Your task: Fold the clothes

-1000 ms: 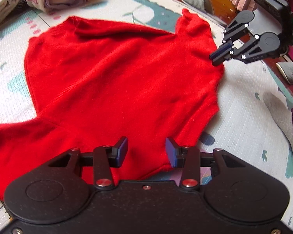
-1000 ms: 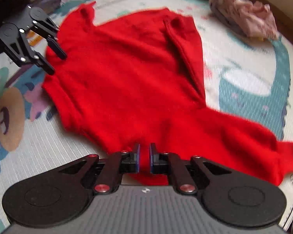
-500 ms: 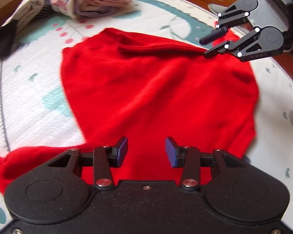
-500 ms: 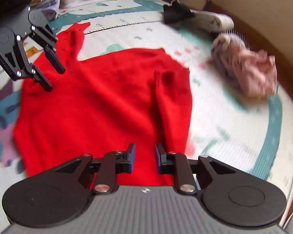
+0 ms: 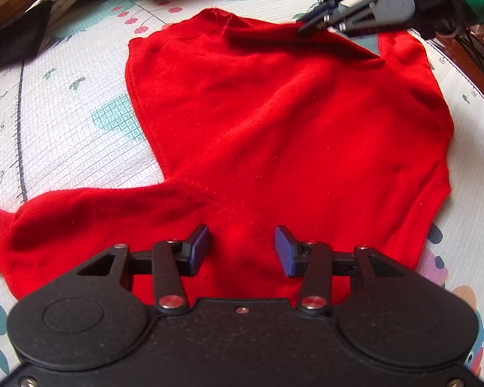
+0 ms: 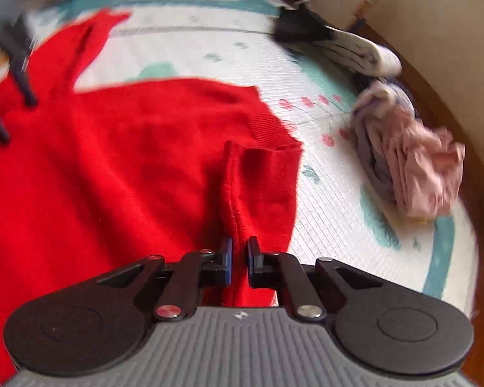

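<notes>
- Patterned play mat (image 5: 64,135) is seen underneath everything, with a red sweater (image 5: 290,135) spread flat across its middle.
- One sleeve (image 5: 80,216) is laid out sideways over the mat, near the left gripper.
- A pile of pink and lilac clothes (image 6: 409,164) is bunched on the mat beside the sweater's hem.
- The left gripper (image 5: 242,251) is held over the sweater's near end, its jaws spread wide with nothing between them.
- The right gripper (image 6: 239,259) is pinched on a raised ridge of the sweater by the far edge.
</notes>
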Demonstrator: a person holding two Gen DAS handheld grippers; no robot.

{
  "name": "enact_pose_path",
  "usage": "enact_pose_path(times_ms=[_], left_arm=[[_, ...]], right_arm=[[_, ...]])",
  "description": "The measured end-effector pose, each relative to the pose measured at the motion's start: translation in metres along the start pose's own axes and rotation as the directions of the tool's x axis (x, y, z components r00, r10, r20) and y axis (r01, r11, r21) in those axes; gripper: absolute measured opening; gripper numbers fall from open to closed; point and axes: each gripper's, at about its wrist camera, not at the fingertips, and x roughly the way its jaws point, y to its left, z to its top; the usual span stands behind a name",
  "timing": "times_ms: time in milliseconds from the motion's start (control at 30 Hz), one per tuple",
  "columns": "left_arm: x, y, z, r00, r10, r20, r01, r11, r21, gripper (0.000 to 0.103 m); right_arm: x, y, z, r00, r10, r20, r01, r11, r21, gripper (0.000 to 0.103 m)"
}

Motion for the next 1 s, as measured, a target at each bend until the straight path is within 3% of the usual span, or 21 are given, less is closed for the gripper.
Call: enact_pose_path(times_ms=[133, 300, 567, 667, 733, 867, 1000], left_arm=[[0.001, -0.002, -0.001, 1.0, -0.003, 0.004, 0.003, 1.0, -0.004, 0.044], [0.001, -0.003, 0.0, 1.0, -0.001, 0.004, 0.001, 1.0, -0.003, 0.044], [0.001, -0.003, 0.001, 1.0, -0.004, -0.002, 0.004, 1.0, -0.001, 0.046], [-0.001, 0.002, 0.005, 0.999, -0.022, -0.023, 0.021, 1.0, -0.011, 0.046], [-0.012, 0.01, 0.014, 0.999, -0.032, -0.014, 0.032, 0.999, -0.032, 0.046], [-0.042, 0.037, 0.059, 1.0, -0.006, 0.021, 0.007, 1.0, -0.005, 0.046], [-0.056, 0.074, 0.122, 0.999, 0.02, 0.025, -0.02, 1.0, 0.018, 0.046]], right_arm=[[-0.009, -0.043, -0.011, 0.999, -0.021, 0.027, 0.015, 0.979, 0.202, 0.01], [-0.011, -0.081, -0.036, 0.999, -0.047, 0.012, 0.038, 0.918, 0.395, 0.007], [0.011, -0.117, -0.076, 0.998, 0.02, -0.065, 0.026, 0.772, 0.635, 0.007], [0.011, -0.13, -0.079, 0.997, 0.066, -0.04, -0.018, 0.697, 0.717, 0.012], [0.01, -0.139, -0.071, 0.994, 0.103, -0.027, -0.052, 0.688, 0.724, 0.015], [0.012, -0.158, -0.045, 0.984, 0.17, -0.045, -0.088, 0.699, 0.71, 0.031], [0.025, -0.17, -0.025, 0.975, 0.205, -0.087, -0.093, 0.728, 0.68, 0.034]])
